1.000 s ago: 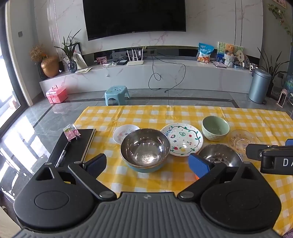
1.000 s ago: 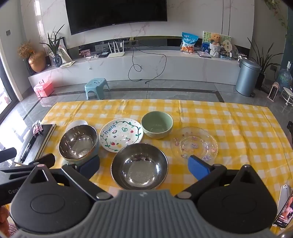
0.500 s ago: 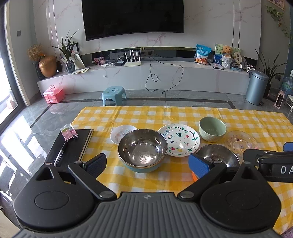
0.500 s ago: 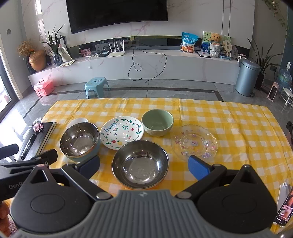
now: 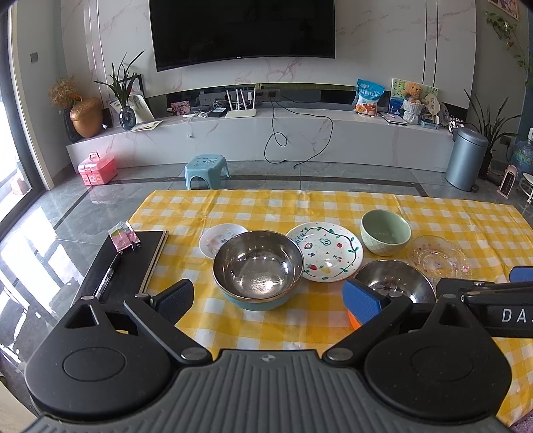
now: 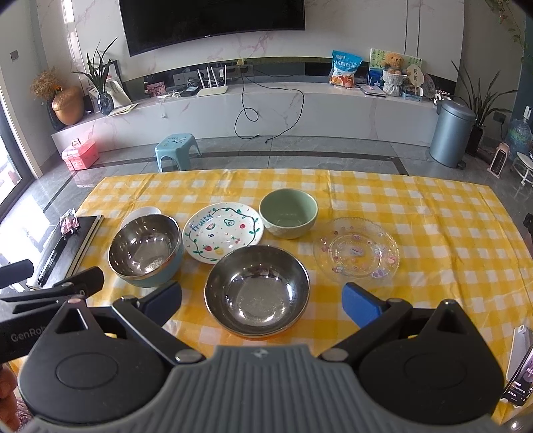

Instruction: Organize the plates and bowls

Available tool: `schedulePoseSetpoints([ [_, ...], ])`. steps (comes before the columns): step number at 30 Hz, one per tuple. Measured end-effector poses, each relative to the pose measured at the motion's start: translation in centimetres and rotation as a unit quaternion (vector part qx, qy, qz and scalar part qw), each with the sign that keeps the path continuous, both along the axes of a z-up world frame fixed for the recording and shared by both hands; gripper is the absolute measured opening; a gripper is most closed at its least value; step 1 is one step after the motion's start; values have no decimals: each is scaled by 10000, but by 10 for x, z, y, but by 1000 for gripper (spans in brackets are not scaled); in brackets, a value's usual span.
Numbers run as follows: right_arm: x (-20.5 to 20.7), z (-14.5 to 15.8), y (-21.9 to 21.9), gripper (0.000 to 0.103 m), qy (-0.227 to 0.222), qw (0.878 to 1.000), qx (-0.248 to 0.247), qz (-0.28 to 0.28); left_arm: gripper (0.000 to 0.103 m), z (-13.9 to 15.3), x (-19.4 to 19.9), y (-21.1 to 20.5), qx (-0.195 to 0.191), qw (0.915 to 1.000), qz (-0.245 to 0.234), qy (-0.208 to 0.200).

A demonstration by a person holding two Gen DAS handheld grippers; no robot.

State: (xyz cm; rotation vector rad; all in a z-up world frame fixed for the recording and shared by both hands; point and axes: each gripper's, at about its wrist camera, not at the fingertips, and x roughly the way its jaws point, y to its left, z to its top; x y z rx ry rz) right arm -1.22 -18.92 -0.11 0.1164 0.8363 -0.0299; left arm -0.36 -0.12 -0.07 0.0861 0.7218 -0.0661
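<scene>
Ahead of my tool: white marble wall with a large dark TV (image 5: pixel 242 31). Below it, a long marble console (image 5: pixel 260 136). Grey glossy floor tiles (image 5: pixel 83 206); blue stool (image 5: pixel 207 170) straight ahead, pink box (image 5: pixel 97 168) far left, grey bin (image 5: pixel 465 159) far right. Daylight enters from a window on my left.

Tablecloth (image 6: pixel 416 200) carries all dishes. Near edge: steel bowl (image 6: pixel 256 289). Behind it plate (image 6: pixel 223 231); cup-bowl (image 6: pixel 288 213) to its right, glass plate (image 6: pixel 356 248) farther right. Second steel bowl (image 6: pixel 145 248) left, saucer (image 6: pixel 141 213) behind it. Notebook (image 6: pixel 71 243) at left edge.
</scene>
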Motion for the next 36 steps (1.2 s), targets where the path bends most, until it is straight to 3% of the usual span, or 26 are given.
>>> schedulePoseSetpoints([
  [36,0,-3,1,101,14,10000,-42,-1,103,-6,-3,0,-72,10000,15,63],
])
